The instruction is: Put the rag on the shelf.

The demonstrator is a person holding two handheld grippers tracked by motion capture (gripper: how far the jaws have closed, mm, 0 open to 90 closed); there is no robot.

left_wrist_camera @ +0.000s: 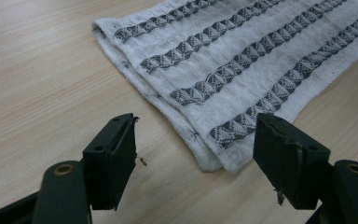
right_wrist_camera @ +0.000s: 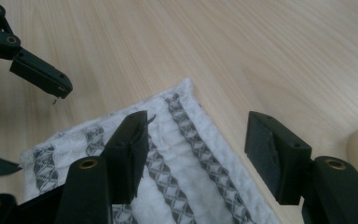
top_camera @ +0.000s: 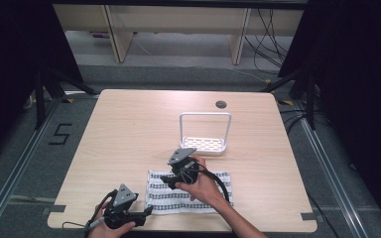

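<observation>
Towel (top_camera: 188, 193), white, grey-patterned stripes, seemingly folded double

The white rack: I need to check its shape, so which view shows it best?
The high view: the rack stands whole on the table, its handle arching over a holed tray. The right gripper view catches a white edge at its right border, probably the rack. The left gripper view looks at the towel.

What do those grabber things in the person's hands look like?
Each one is black, with two chunky flat jaws. The left gripper and the right gripper both carry a grey three-cornered plate on top. A black cable loops from the right one. The jaw arms have small brass-coloured rivets. The forearms are bare, no sleeves.
</observation>
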